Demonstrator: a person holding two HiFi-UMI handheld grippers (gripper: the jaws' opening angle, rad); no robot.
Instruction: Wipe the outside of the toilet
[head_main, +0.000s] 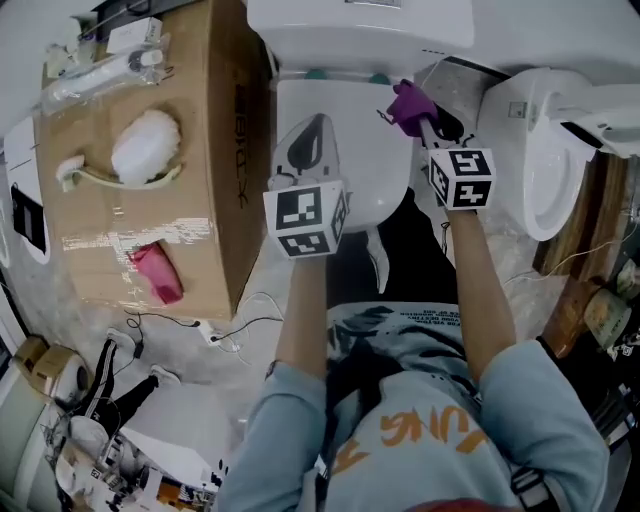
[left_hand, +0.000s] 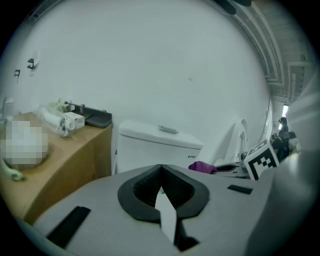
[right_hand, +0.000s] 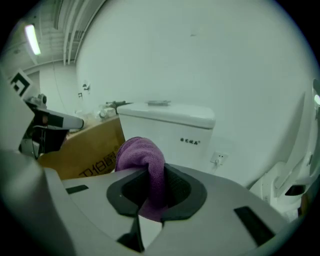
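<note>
A white toilet (head_main: 330, 120) with its lid down stands in front of me; its tank (left_hand: 155, 142) (right_hand: 167, 125) shows in both gripper views. My right gripper (head_main: 418, 112) (right_hand: 152, 187) is shut on a purple cloth (head_main: 408, 103) (right_hand: 142, 160), held over the right rear of the toilet seat near the tank. My left gripper (head_main: 308, 150) (left_hand: 161, 192) hovers over the lid's middle, jaws together with nothing between them. From the left gripper view the purple cloth (left_hand: 202, 167) shows at the right.
A tall cardboard box (head_main: 150, 150) stands left of the toilet, with a white fluffy duster (head_main: 145, 145), a pink cloth (head_main: 158, 272) and a spray bottle (head_main: 110, 70) on top. A second white toilet (head_main: 545, 150) stands at the right. Cables (head_main: 215, 335) lie on the floor.
</note>
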